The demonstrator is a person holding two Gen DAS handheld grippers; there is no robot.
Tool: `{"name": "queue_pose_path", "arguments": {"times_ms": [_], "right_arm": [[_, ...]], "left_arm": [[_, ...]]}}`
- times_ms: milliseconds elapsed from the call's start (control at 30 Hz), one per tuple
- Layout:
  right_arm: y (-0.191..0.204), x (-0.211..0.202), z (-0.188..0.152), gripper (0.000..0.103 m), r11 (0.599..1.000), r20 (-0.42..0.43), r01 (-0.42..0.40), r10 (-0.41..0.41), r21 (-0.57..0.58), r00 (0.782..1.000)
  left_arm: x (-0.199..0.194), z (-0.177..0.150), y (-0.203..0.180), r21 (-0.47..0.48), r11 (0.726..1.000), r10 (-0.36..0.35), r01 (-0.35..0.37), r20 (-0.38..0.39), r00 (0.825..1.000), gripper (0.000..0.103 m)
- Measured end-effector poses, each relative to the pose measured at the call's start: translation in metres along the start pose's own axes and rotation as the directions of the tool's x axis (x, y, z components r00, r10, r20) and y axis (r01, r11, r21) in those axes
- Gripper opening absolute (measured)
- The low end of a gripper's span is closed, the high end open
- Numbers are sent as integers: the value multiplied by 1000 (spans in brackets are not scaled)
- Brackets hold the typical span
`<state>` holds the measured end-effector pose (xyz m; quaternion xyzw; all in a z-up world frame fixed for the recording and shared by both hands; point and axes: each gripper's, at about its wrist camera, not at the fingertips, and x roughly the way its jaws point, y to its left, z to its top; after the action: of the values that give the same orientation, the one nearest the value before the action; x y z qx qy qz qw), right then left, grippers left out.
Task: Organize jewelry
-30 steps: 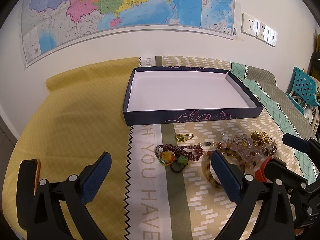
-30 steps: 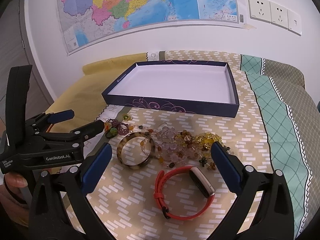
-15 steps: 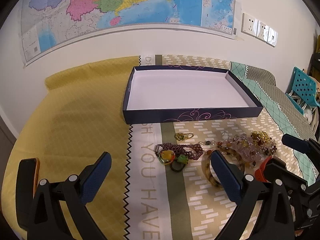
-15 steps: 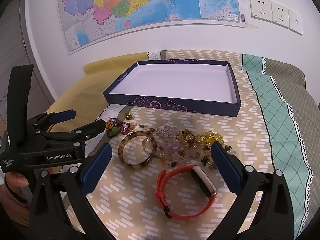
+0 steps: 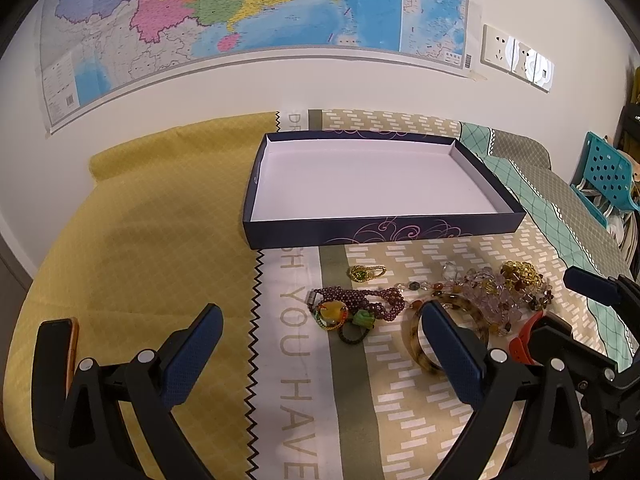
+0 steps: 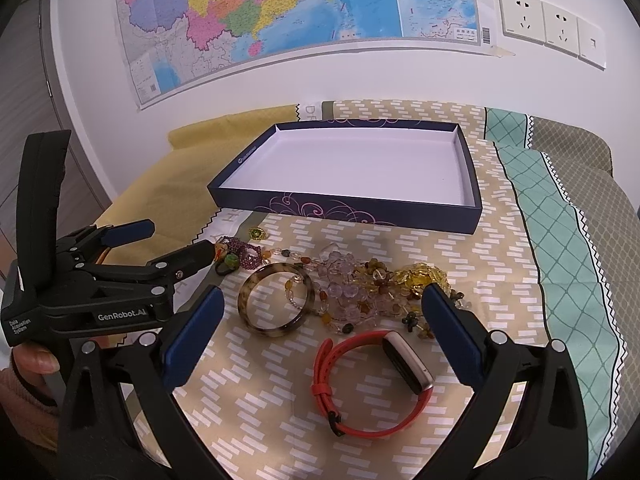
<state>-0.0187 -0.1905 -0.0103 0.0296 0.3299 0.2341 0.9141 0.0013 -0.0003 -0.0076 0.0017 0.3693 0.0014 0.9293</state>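
A pile of jewelry lies on the cloth in front of an empty dark-blue box (image 5: 372, 232) (image 6: 344, 210). A tortoiseshell bangle (image 6: 275, 305) (image 5: 416, 344) lies by a heap of clear and amber beads (image 6: 360, 284) (image 5: 496, 292). A red smart band (image 6: 372, 380) lies nearest the right gripper. A purple bead bracelet (image 5: 352, 300) with a yellow pendant (image 5: 332, 314) and a small gold ring (image 5: 366, 272) lie to the left. My left gripper (image 5: 320, 344) (image 6: 160, 248) is open and empty, just short of the purple bracelet. My right gripper (image 6: 320, 336) is open and empty over the red band.
The table wears a patterned cloth (image 5: 160, 264) with yellow, lettered and teal sections. A phone (image 5: 56, 360) lies at the left edge. A map hangs on the wall (image 6: 280, 12) behind. A teal chair (image 5: 608, 172) stands at the right.
Both grippers have drifted slightly back and downward toward the jewelry; the jewelry and the box have not moved.
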Motion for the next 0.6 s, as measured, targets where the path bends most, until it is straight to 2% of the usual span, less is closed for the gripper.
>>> {"name": "queue_pose_path", "arguments": {"times_ms": [600], "right_arm": [[-1, 0, 0, 97, 1000, -2, -7, 7, 5, 1000]], "left_arm": [[1, 1, -2, 10, 1000, -4, 4, -2, 1000, 96]]}}
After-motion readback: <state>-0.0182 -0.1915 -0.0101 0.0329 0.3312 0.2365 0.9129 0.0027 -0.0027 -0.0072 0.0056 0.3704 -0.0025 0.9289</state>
